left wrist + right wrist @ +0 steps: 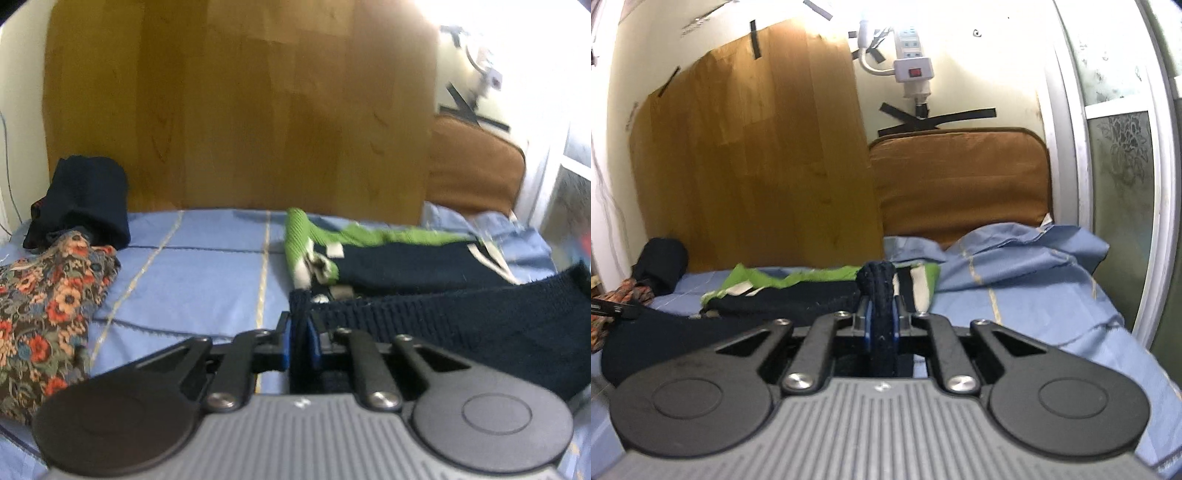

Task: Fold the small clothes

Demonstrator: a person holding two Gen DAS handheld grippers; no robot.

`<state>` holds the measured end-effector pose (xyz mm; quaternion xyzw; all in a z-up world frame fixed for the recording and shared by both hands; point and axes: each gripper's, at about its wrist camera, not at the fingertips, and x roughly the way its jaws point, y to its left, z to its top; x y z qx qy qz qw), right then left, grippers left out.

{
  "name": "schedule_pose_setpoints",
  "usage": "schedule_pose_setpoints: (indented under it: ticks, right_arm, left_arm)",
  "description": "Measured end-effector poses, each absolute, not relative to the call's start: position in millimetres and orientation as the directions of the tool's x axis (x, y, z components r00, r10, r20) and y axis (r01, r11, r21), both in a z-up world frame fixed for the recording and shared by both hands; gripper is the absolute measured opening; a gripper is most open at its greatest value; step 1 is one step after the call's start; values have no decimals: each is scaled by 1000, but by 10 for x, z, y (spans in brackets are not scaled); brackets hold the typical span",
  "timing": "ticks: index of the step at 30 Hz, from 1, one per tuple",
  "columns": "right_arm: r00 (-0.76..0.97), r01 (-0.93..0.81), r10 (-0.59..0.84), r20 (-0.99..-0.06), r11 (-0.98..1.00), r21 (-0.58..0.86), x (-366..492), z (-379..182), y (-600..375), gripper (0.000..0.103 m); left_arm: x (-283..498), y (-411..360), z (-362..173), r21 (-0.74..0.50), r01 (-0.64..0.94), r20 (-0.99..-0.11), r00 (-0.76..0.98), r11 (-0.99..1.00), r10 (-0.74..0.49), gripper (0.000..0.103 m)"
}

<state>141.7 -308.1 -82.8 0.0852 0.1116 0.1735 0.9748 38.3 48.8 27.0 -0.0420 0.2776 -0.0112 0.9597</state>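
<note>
A bed covered by a blue sheet point(207, 273) was seen in both views, backed by a wooden panel point(236, 110) and a brown cushion point(960, 184) leaning on the wall. A navy knit garment point(461, 325) was held stretched above the sheet between the two tools. The left tool point(298, 341) was pressed together on one edge of it, and the right tool point(881, 325) was pinching a bunched edge that rose between its blue pads point(867, 326). Just behind it, a green and navy garment point(388, 254) lay flat on the sheet. A floral cloth point(44, 306) was spread at the left edge, touching a dark bundle point(88, 199) by the panel. A white power strip point(911, 55) was fixed to the wall.
</note>
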Motion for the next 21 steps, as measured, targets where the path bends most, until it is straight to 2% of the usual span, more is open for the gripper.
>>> schedule_pose_setpoints:
  ticks: [4, 7, 10, 11, 12, 16, 19, 21]
  right_arm:
    - [902, -277, 352, -252, 917, 287, 1737, -930, -3051, 13]
    - [883, -251, 333, -331, 931, 266, 1892, -1078, -2942, 14]
    - [850, -226, 307, -428, 946, 231, 1980, -1187, -2870, 22]
    - [853, -213, 306, -423, 944, 253, 1957, -1177, -2915, 31]
    - [854, -208, 315, -414, 936, 284, 1919, -1156, -2980, 35]
    - [861, -198, 366, -353, 880, 431, 1662, -1073, -3351, 41]
    - [850, -197, 405, -336, 837, 510, 1438, -1101, -3568, 49]
    - [828, -197, 443, -345, 804, 561, 1311, -1155, -3653, 54]
  left_arm:
    - [652, 464, 185, -65, -12, -564, 826, 998, -27, 10]
    - [879, 380, -4, -27, -23, -606, 796, 999, 2, 10]
    - [964, 319, -155, 19, -33, -625, 780, 999, 38, 12]
    - [931, 309, -178, 33, -35, -622, 781, 999, 48, 14]
    - [895, 305, -170, 43, -35, -617, 785, 998, 55, 17]
    - [692, 471, -77, 2, -58, -628, 777, 998, 46, 52]
    - [476, 714, -35, -85, -70, -670, 742, 994, -6, 56]
    - [340, 879, -53, -187, -71, -711, 698, 980, -85, 56]
